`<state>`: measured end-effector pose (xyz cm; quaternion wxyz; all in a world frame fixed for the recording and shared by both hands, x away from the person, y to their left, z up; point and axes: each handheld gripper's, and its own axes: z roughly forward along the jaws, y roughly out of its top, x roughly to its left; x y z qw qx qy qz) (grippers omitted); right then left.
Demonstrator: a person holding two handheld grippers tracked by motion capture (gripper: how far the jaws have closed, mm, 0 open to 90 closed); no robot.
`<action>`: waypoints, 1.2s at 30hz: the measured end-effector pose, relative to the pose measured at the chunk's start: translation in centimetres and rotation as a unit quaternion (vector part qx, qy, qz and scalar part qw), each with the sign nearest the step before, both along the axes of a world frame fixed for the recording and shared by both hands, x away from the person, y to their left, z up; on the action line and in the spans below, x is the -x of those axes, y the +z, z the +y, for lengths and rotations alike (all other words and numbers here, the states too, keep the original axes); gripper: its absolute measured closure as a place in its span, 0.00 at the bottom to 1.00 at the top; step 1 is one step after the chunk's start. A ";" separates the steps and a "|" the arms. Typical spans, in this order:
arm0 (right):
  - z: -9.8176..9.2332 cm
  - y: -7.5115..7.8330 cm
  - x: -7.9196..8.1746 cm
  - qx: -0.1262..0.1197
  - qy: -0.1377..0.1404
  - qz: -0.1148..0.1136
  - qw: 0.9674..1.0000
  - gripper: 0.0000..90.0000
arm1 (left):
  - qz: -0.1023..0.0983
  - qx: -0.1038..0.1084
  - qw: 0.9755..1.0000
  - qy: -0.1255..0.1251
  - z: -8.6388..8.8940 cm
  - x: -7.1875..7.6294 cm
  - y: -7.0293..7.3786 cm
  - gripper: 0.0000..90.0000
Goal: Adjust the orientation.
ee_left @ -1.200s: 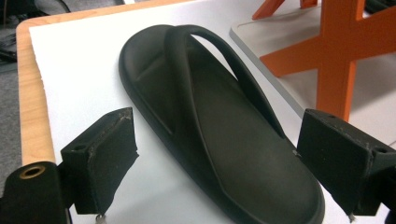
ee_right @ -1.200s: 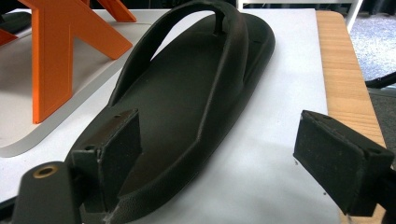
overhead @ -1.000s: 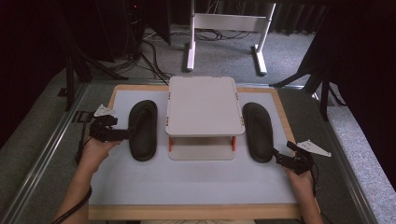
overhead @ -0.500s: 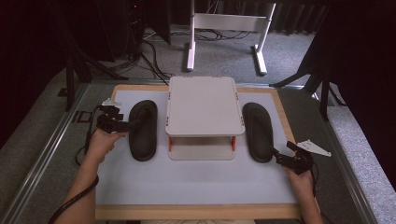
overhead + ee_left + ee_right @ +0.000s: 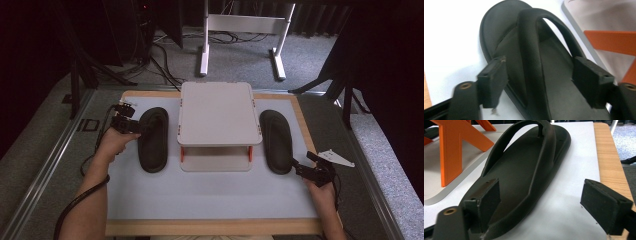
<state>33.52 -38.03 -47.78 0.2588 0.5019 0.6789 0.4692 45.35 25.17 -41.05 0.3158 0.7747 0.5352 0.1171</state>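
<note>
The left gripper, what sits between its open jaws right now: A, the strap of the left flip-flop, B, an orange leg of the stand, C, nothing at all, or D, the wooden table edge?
A: in the left gripper view the left gripper has its jaws either side of the left flip-flop's strap, pads not yet pressing it.

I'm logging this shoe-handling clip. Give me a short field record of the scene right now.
left sandal: flat on mat, left of rack
right sandal: flat on mat, right of rack
rack: white top, orange legs, centre
left gripper: jaws have been closing, astride left sandal's strap, not pressing it
right gripper: open at right sandal's heel
</note>
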 end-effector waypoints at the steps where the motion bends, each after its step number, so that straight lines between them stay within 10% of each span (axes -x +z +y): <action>1: 0.0 0.0 0.0 0.000 -0.001 0.001 1.000 0.18 | 0.002 -0.007 1.000 0.001 -0.1 -0.2 0.0 0.34; 21: -0.1 0.0 0.3 -0.007 0.003 -0.014 1.000 0.16 | 0.047 -0.034 0.998 0.006 -1.3 -1.8 -1.9 0.58; 36: -0.2 0.0 0.3 -0.011 0.003 -0.015 1.000 0.16 | 0.048 -0.002 0.998 0.042 -0.9 -1.1 -1.4 0.79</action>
